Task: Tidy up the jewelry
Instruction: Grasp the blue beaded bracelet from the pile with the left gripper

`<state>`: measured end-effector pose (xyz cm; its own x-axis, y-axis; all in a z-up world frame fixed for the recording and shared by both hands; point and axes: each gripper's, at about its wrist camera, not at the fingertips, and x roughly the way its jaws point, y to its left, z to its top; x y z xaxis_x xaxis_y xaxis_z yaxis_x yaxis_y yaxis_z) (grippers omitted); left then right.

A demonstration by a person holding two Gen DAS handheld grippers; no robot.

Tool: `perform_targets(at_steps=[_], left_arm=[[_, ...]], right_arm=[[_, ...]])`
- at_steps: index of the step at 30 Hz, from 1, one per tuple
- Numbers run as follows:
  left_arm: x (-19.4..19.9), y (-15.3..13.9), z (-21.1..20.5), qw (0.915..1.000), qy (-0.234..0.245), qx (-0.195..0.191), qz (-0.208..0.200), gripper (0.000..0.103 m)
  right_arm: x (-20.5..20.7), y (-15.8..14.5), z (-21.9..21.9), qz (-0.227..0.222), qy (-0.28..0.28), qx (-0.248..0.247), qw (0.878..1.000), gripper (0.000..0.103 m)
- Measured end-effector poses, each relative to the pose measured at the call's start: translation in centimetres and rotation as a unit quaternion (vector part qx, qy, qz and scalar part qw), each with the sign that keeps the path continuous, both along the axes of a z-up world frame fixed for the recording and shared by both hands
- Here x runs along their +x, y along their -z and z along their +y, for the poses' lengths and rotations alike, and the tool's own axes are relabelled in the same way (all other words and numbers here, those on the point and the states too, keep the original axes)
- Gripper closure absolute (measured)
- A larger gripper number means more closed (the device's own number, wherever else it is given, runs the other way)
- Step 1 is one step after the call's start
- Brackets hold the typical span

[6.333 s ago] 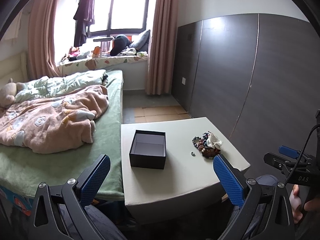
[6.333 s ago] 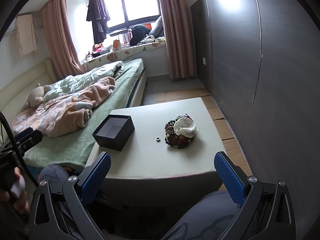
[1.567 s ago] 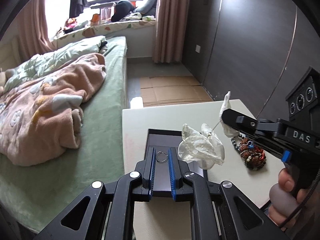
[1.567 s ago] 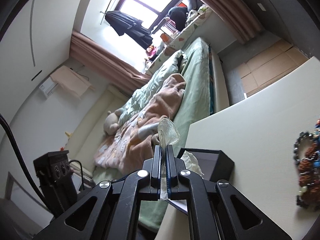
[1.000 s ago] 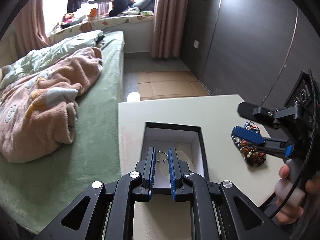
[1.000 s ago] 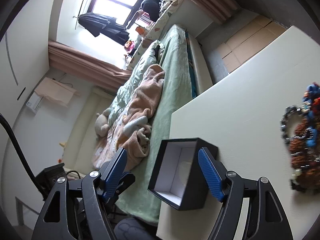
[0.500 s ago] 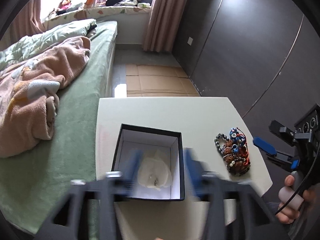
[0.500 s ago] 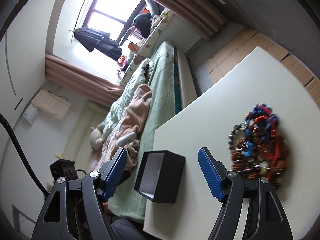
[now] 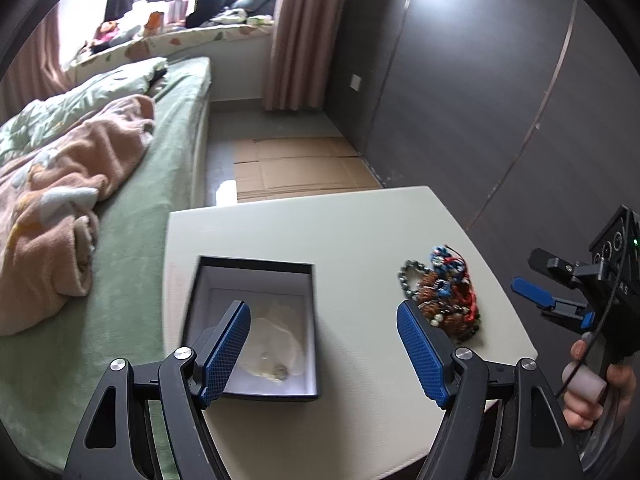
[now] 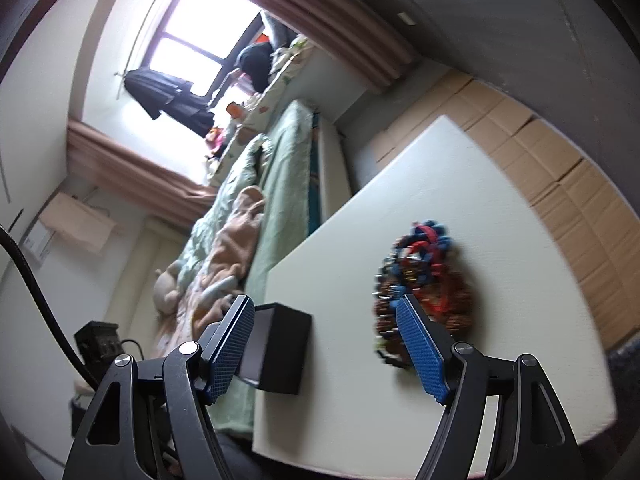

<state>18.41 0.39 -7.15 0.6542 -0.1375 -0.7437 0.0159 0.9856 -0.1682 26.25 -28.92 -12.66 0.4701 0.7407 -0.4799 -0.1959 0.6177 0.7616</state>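
We note the left claw (image 9: pixel 323 342) has just been opening, nothing between its jaws; right claw (image 10: pixel 325 346) wide (empty). Box (image 9: pixel 256 272) near the counter (image 9: pixel 320 224) edge by the bed (image 9: pixel 168 184); beads (image 9: pixel 444 292) well apart.

Ring (image 9: pixel 281 371) in box (image 9: pixel 256 270) — beads (image 9: pixel 444 296) to its right.

A green-sheeted bed (image 9: pixel 160 184) runs along the left of the white table (image 9: pixel 360 232), with a rumpled pink blanket (image 9: pixel 60 208) heaped on it. Flattened cardboard (image 9: pixel 296 168) covers the floor beyond. Pink curtains (image 9: pixel 296 32) frame a bright window (image 10: pixel 188 44), where a dark garment (image 10: pixel 168 92) hangs.
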Motion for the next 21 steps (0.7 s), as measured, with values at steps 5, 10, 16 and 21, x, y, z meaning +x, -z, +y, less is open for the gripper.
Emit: perform_targets(at_steps=[5,10,16,21], left_arm=[[0.5,0.3,-2.3,0.9997,0.025,0.005,0.003,0.026],[1.5,0.7,-4.6,0.9988,0.048,0.004,0.004,0.030],[3.2,1.9,-6.8,0.9975,0.068,0.001,0.017,0.040],[4.8,2.7,-8.7,0.9962,0.082,-0.002,0.027,0.045]], right_arm=[[0.1,0.8,-1.5,0.021,0.021,-0.005,1.000,0.029],[0.3,1.9,-2.6,0.047,0.043,-0.014,0.998,0.029],[0.4,2.8,-3.6,0.067,0.061,-0.016,0.996,0.029],[0.4,3.4,-4.8,0.079,0.084,-0.007,0.993,0.030]])
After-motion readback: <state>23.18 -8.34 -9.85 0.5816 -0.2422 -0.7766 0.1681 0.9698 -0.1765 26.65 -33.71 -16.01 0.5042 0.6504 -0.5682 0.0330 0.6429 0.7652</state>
